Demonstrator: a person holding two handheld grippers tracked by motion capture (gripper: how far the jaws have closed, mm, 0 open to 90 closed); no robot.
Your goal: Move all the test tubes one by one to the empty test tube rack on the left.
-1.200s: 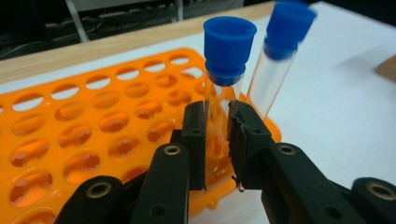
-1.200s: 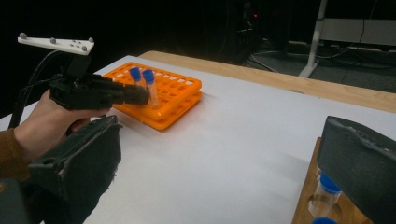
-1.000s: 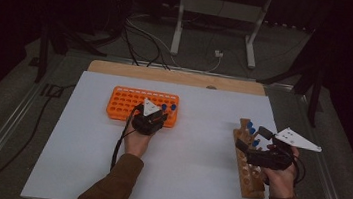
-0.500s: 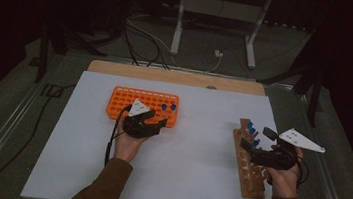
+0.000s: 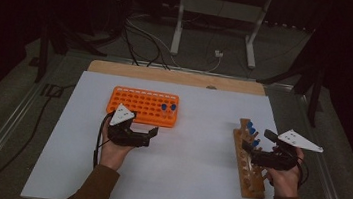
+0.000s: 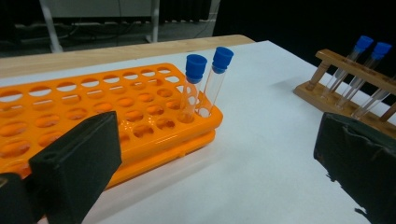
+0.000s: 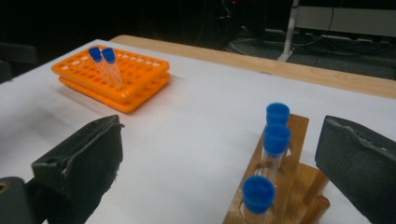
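The left gripper view shows two blue-capped tubes leaning in the right end of the orange rack; the right gripper view shows three more tubes in the wooden rack near the table's right edge. The left gripper, whose jaws have just been opening with nothing between them, hangs spread just in front of the orange rack's near edge. The right gripper stands spread over the wooden rack, pinching nothing.

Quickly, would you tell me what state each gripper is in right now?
Left gripper: open, jaws have just been opening, nothing between them.
Right gripper: open, holding nothing, at the wooden rack.
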